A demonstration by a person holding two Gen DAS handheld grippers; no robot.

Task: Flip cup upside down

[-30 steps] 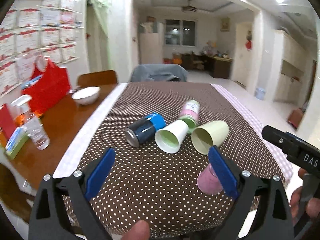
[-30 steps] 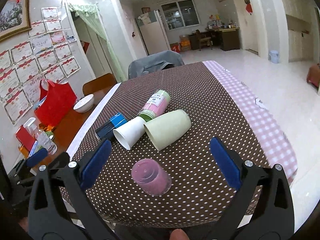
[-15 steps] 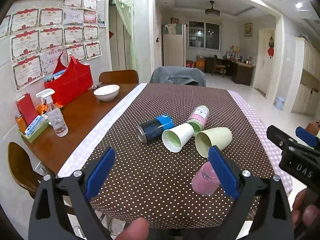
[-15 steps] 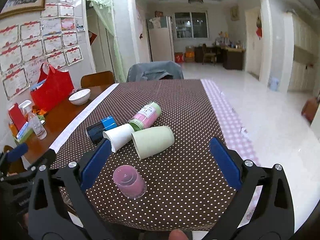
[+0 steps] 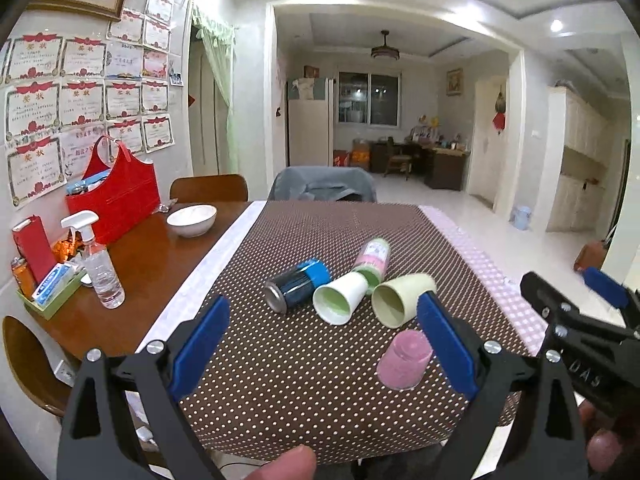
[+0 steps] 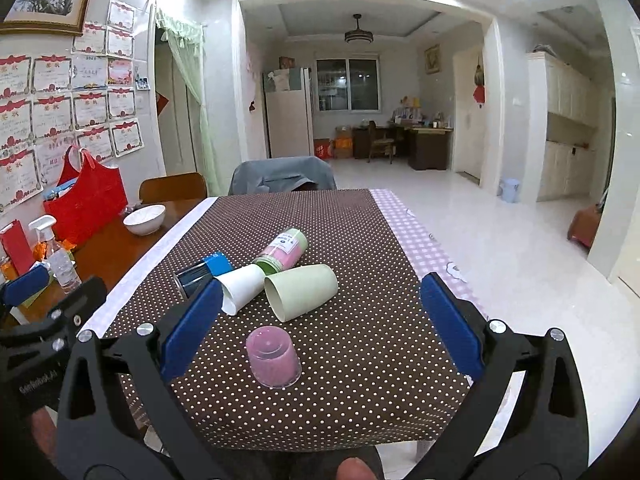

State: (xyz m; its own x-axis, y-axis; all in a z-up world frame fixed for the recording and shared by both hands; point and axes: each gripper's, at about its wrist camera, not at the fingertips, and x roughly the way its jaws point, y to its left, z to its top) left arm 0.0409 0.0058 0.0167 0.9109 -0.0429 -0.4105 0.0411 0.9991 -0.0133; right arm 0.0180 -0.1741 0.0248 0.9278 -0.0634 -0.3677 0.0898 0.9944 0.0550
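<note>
small translucent pink plastic cup, mouth-down on the brown dotted tablecloth, nearer me than the toppled pale green cup; i judge it flipped, so left gripper and right gripper hang spread wide, empty.

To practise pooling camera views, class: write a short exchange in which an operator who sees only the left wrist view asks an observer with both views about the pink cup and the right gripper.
Operator: A finger of the left gripper covers one edge of the pink cup. Is it standing fully upside down?
Observer: The right wrist view shows it whole: mouth flat on the dotted cloth, recessed base up.
Operator: I see only the side of the right gripper. Is it open?
Observer: Yes, wide open, with both its fingers apart from the cup.
</note>
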